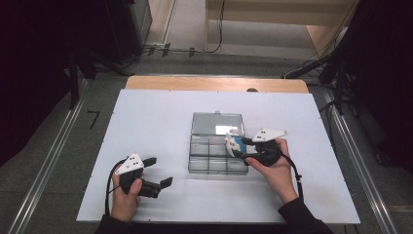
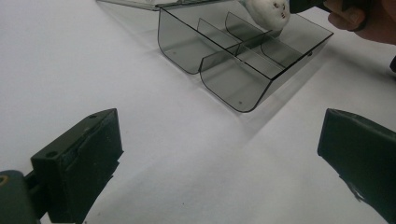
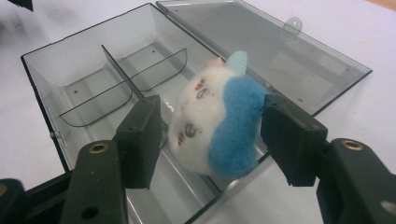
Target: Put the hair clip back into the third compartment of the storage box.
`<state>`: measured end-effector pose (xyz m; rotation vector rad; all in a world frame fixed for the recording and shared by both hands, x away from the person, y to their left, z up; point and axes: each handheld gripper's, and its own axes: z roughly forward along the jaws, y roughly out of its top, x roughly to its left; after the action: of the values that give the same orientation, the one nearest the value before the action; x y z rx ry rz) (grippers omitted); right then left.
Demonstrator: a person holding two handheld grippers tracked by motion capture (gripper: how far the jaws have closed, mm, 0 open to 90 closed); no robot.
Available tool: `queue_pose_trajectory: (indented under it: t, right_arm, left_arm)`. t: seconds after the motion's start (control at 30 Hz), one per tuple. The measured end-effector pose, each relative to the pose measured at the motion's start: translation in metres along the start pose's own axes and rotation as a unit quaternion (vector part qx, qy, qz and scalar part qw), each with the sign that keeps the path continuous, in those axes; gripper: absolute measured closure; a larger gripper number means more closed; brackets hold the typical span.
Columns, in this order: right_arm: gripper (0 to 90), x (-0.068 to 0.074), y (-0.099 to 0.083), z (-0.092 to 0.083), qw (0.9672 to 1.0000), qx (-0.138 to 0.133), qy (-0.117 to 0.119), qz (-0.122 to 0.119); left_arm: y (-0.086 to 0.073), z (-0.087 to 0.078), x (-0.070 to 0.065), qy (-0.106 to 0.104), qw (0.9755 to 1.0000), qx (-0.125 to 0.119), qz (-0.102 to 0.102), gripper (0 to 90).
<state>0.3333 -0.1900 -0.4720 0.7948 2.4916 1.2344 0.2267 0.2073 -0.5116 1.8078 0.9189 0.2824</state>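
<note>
A clear grey plastic box [image 1: 214, 168] with dividers lies open at mid-table, its lid [image 1: 216, 124] flat behind it. A small white and blue plush toy [image 3: 219, 126] rests in the box's compartment at the right side, also seen from above as the plush toy [image 1: 234, 144]. My right gripper [image 3: 212, 135] straddles it: the right pad touches the blue fur and a thin gap shows at the left pad, so the jaws stand open. My left gripper [image 1: 159, 170] rests on the table left of the box, wide open with nothing between its jaws. In the left gripper view [image 2: 219, 158] the box [image 2: 243, 79] lies ahead.
The box sits on a white sheet [image 1: 146, 122] over a wooden table [image 1: 214, 84]. Both hands hold the grippers near the front edge. Cables and dark stands lie on the floor beyond and beside the table.
</note>
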Motion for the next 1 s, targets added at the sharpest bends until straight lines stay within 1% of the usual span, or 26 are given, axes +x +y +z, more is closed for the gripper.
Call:
queue_pose_trajectory:
  t: [0.03, 0.07, 0.1, 0.13, 0.17, 0.23, 0.27, 0.33, 0.37, 0.4, 0.43, 0.5, 0.57, 0.6, 0.67, 0.7, 0.8, 0.83, 0.87, 0.93, 1.0]
  right_arm:
    - [39.2, 0.001, 0.0, 0.002, 1.0, 0.002, -0.002, -0.003]
    - [43.5, 0.002, 0.0, 0.003, 1.0, 0.005, 0.0, -0.007]
    - [45.8, 0.003, 0.0, 0.005, 0.9999, 0.007, 0.003, -0.011]
    - [46.5, 0.004, 0.0, 0.006, 0.9998, 0.009, 0.007, -0.015]
    - [46.6, 0.005, 0.0, 0.006, 0.9998, 0.008, 0.005, -0.017]
    - [46.6, 0.004, 0.0, 0.005, 0.9998, 0.004, 0.011, -0.015]
    - [46.5, 0.003, 0.0, 0.005, 0.9999, 0.004, 0.003, -0.013]
    - [43.4, 0.002, -0.001, 0.004, 0.9995, 0.006, -0.028, -0.013]
    - [42.7, 0.001, -0.001, 0.004, 0.9991, 0.007, -0.04, -0.01]
    - [42.7, 0.0, -0.002, 0.003, 0.9987, 0.003, -0.05, -0.008]
    - [43.5, 0.0, -0.002, 0.002, 0.9985, 0.0, -0.055, -0.006]
    - [55.4, -0.001, -0.002, -0.002, 0.9985, -0.012, -0.053, 0.001]
    - [74.6, -0.001, -0.002, -0.007, 0.9988, -0.031, -0.037, 0.003]
    - [81.5, 0.0, -0.001, -0.008, 0.999, -0.036, -0.025, 0.005]
    - [87.7, 0.003, 0.0, -0.008, 0.999, -0.043, -0.005, 0.006]
    - [88.0, 0.005, 0.0, -0.006, 0.9991, -0.042, 0.005, 0.006]
    - [88.1, 0.009, 0.0, 0.004, 0.9995, -0.022, 0.023, 0.001]
    - [88.0, 0.011, 0.0, 0.007, 0.9998, -0.012, 0.017, -0.003]
    - [88.1, 0.011, -0.001, 0.01, 1.0, -0.001, 0.006, -0.002]
    - [88.1, 0.009, -0.003, 0.012, 0.9999, 0.009, 0.007, 0.008]
    - [88.1, 0.009, -0.004, 0.012, 0.9996, 0.023, -0.016, 0.001]
  left_arm:
    - [0.0, 0.0, 0.0, 0.0, 1.0, 0.0, 0.0, 0.0]
    - [0.0, 0.0, 0.0, 0.0, 1.0, 0.0, 0.0, 0.0]
    - [0.0, 0.0, 0.0, 0.0, 1.0, 0.0, 0.001, 0.0]
    - [0.0, 0.0, 0.0, 0.0, 1.0, 0.0, 0.001, 0.0]
    - [0.0, 0.0, 0.0, 0.0, 1.0, 0.0, 0.001, 0.0]
    - [0.0, 0.0, 0.0, 0.0, 1.0, 0.001, 0.0, 0.0]
    - [0.0, 0.0, 0.0, 0.0, 1.0, 0.001, 0.0, 0.0]
    - [0.0, 0.0, 0.0, 0.0, 1.0, 0.001, 0.001, 0.0]
    - [0.0, 0.0, 0.0, 0.0, 1.0, 0.001, 0.001, 0.0]
    - [0.0, 0.0, 0.0, 0.0, 1.0, 0.001, 0.001, 0.0]
    - [0.0, 0.0, 0.0, 0.0, 1.0, 0.001, 0.0, 0.0]
    - [0.0, 0.0, 0.0, 0.0, 1.0, 0.002, 0.001, 0.0]
    - [0.0, 0.001, 0.0, 0.0, 1.0, 0.002, 0.0, 0.0]
    - [0.0, 0.001, 0.0, 0.0, 1.0, 0.002, 0.001, 0.0]
    - [0.0, 0.001, 0.0, 0.0, 1.0, 0.003, 0.001, 0.0]
    - [0.0, 0.001, 0.0, 0.0, 1.0, 0.003, 0.001, 0.0]
    - [0.0, 0.001, 0.0, 0.0, 1.0, 0.003, 0.001, 0.0]
    - [0.0, 0.001, 0.0, 0.0, 1.0, 0.003, 0.0, 0.0]
    - [0.0, 0.001, 0.0, 0.0, 1.0, 0.003, 0.0, 0.0]
    - [0.0, 0.001, 0.0, 0.0, 1.0, 0.003, 0.0, 0.0]
    - [0.0, 0.001, 0.0, -0.001, 1.0, 0.003, 0.0, 0.0]
